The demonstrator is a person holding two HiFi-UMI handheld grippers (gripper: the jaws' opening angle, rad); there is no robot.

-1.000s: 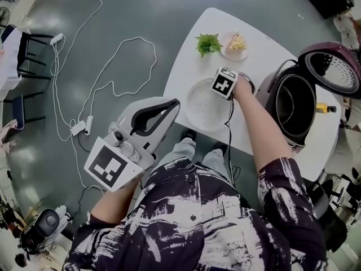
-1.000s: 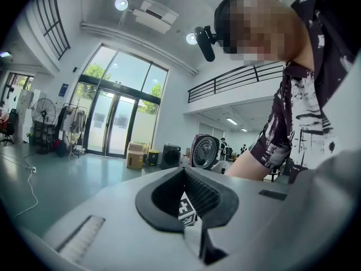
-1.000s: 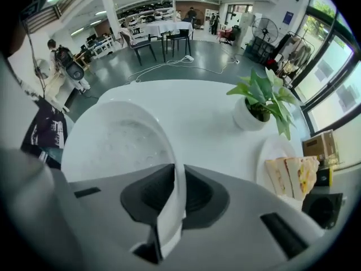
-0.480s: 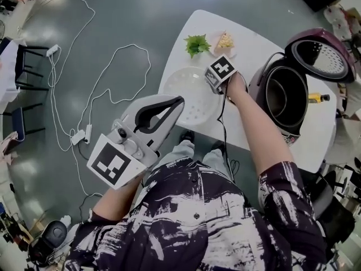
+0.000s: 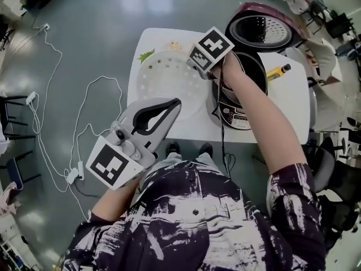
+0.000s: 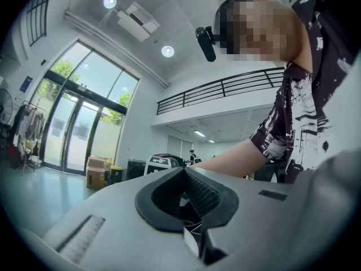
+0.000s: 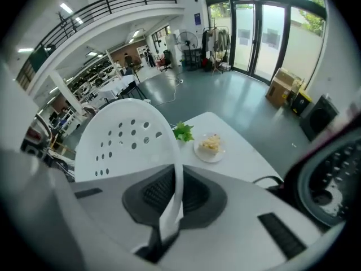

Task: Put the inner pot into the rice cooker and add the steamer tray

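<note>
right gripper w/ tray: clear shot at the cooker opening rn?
Likely yes. The cooker has its lid standing open. The right gripper, fingers shut on the rim of the tray, holds it in the air just beside the opening. Nothing shows between them.

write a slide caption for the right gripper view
Right tool clamps the white steamer tray by its rim above the table

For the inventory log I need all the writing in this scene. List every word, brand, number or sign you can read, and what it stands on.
No word or number here can be read.
Control panel of the rice cooker: print too small to read.
Blue sign on the wall by the glass doors: too blurred to read.
Marker cubes: black-and-white square patterns only, no letters.
</note>
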